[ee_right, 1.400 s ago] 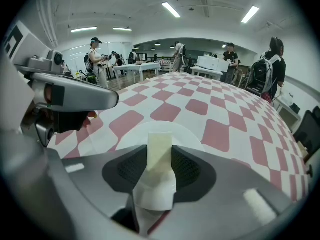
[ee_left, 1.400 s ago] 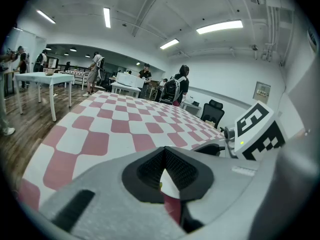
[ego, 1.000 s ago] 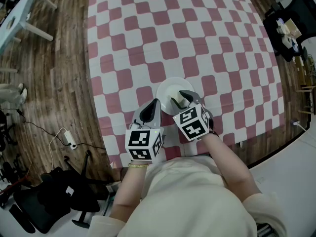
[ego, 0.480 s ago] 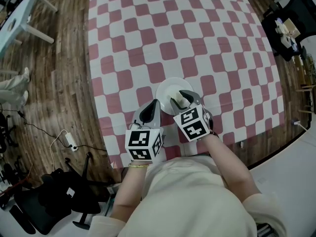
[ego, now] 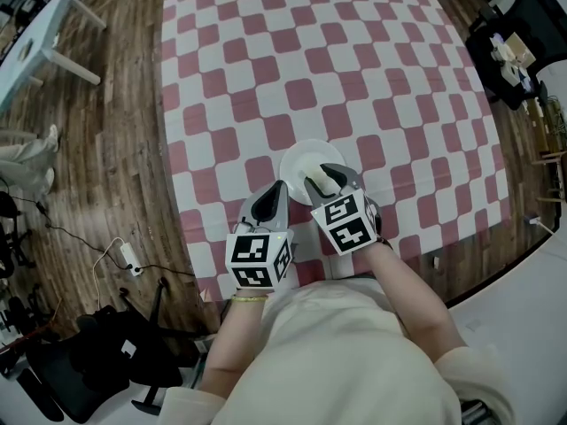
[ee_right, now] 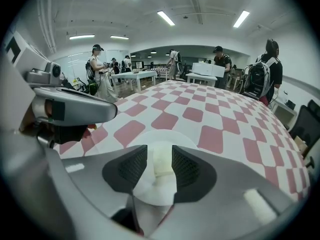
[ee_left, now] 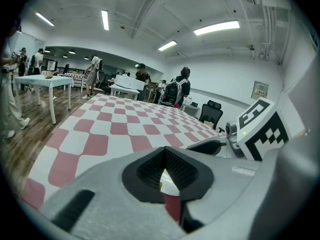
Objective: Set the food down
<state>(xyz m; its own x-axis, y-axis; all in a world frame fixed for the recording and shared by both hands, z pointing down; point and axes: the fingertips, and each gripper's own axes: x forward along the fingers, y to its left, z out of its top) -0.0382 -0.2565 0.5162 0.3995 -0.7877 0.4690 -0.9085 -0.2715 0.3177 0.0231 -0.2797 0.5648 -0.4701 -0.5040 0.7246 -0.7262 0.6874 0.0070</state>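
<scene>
Right claw (ee_right: 160, 156) is closed on the food (ee_right: 161, 168). It's a pale cream chunk pinched between both pads (ee_right: 131, 166), just over the white plate (ee_right: 140, 140). Can't tell if the food touches the plate.

Left claw (ee_left: 164, 153) is closed with tips meeting and nothing in it. There's a small triangular gap behind the tips, with a bit of plate showing through.

Head view: both claws sit side by side at the near edge of the bench (ego: 381, 78). Right claw (ego: 324, 177) is over the plate (ego: 299, 153), and the food (ego: 316, 182) is a pale spot between its jaws. Left claw (ego: 276, 193) is just beside the plate's left edge.

Grip contact only reads from the right gripper view; head view gives layout only. Right gripper view also catches the left claw (ee_right: 75, 109) at left. Left gripper view catches the right claw's marker cube (ee_left: 260, 129) at right.

Pads are dark with a fine ribbed texture. Claw bodies are smooth grey. Plate is round and plain. The bench is covered by a red-and-white check cloth (ego: 230, 104) whose squares have rounded corners.
</scene>
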